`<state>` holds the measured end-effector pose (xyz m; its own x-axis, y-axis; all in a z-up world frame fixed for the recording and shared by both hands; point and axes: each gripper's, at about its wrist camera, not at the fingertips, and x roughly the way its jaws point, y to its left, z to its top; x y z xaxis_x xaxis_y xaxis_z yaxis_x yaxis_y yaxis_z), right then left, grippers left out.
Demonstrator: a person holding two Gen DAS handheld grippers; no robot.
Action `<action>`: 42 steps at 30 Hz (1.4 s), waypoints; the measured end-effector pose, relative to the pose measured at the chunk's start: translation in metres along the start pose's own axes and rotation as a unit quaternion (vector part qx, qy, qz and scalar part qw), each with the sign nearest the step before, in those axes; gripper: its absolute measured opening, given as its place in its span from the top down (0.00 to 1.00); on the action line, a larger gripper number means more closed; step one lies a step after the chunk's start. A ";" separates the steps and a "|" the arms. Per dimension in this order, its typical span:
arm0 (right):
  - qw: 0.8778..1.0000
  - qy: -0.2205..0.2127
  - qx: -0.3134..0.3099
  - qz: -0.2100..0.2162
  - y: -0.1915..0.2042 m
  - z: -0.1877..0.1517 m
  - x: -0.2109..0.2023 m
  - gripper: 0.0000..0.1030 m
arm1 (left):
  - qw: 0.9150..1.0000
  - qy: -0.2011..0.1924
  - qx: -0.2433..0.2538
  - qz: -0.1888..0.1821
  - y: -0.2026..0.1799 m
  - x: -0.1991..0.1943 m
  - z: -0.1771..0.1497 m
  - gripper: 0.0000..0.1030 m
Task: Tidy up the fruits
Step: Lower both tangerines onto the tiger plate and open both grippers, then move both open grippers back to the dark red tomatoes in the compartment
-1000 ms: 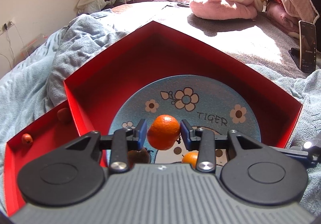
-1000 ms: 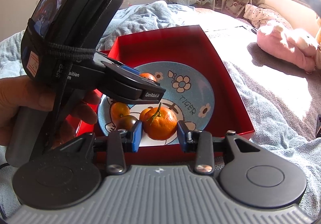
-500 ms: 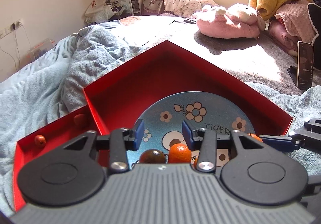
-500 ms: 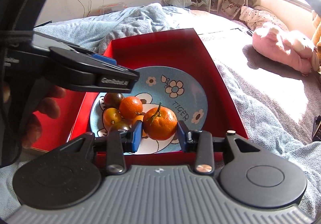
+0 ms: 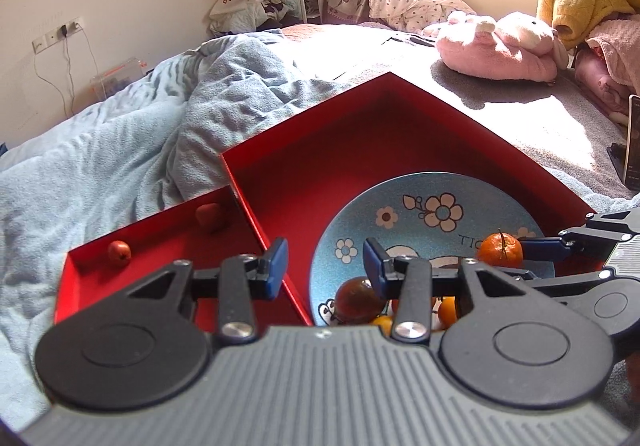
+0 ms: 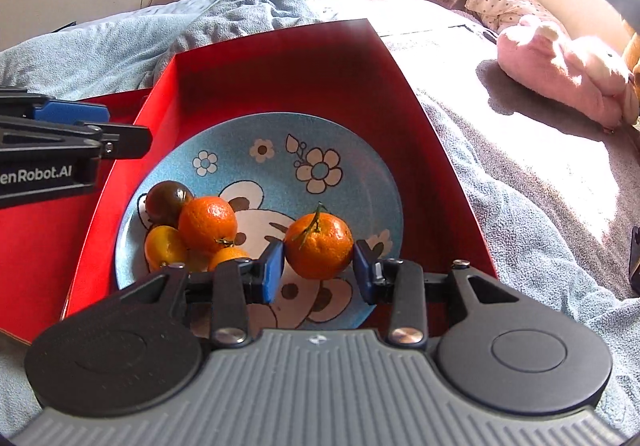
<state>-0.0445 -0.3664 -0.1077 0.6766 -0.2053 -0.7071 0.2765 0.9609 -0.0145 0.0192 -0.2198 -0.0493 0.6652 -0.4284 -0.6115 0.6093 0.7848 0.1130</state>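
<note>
Tangerine [image 6: 319,246] clamped in my right gripper [image 6: 319,271] over plate [image 6: 360,182]; left gripper [image 5: 325,264] released, empty. Only left view shows second box [image 5: 160,238]'s small fruits; blanketed bed [image 6: 520,246].

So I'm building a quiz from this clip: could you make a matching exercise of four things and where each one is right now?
Things:
1. stemmed tangerine
2. dark tomato
3. small red fruit
4. left gripper

Places or states:
A. in the smaller red tray
B. open, holding nothing
C. between the right gripper pads
D. on the blue plate, at the far end of the fruit cluster

Pairs: 1-C, 2-D, 3-A, 4-B
</note>
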 end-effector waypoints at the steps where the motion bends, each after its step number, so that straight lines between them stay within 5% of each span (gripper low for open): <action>1: 1.000 0.002 -0.001 -0.001 0.001 0.003 0.004 0.58 | 1.000 0.000 -0.003 0.002 0.003 0.000 0.000 0.57; 16: 0.999 -0.010 -0.029 -0.010 0.009 0.024 0.025 0.57 | 0.999 0.007 -0.038 0.029 0.040 0.002 -0.009 0.57; 18: 0.999 -0.018 -0.027 -0.010 0.009 0.025 0.023 0.39 | 0.998 0.009 -0.043 0.034 0.046 0.002 -0.010 0.57; 21: 0.999 -0.039 -0.033 -0.016 0.011 0.026 0.016 0.27 | 0.997 0.013 -0.057 0.044 0.056 0.005 -0.013 0.57; 33: 0.993 -0.082 -0.063 0.064 0.077 0.059 -0.009 0.29 | 0.987 0.026 -0.110 0.112 0.124 0.010 -0.026 0.57; 42: 0.986 -0.058 -0.094 0.128 0.163 0.108 0.037 0.45 | 0.979 0.029 -0.144 0.139 0.162 0.015 -0.034 0.57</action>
<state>0.0995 -0.2375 -0.0603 0.7838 0.0382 -0.6198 -0.0370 0.9992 0.0147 0.1133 -0.0841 -0.0666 0.7575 -0.1604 -0.6328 0.2556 0.9648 0.0614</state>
